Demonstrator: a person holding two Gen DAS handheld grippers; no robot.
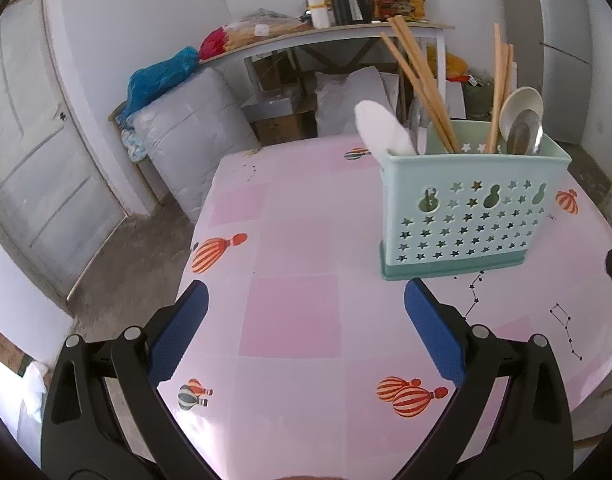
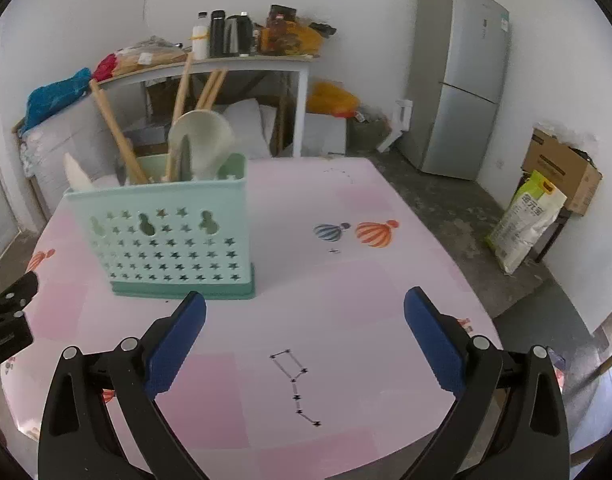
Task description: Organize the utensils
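Your left gripper: jaws wide, empty, above the table. Utensil holder: upright ahead to its right, holding chopsticks and spoons. Your right gripper: jaws wide, empty; holder ahead-left.

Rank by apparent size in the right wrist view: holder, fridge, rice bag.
1. Holder, largest, though it is nearest the camera.
2. Fridge, a close second; it stands far back.
3. Rice bag, clearly smallest.
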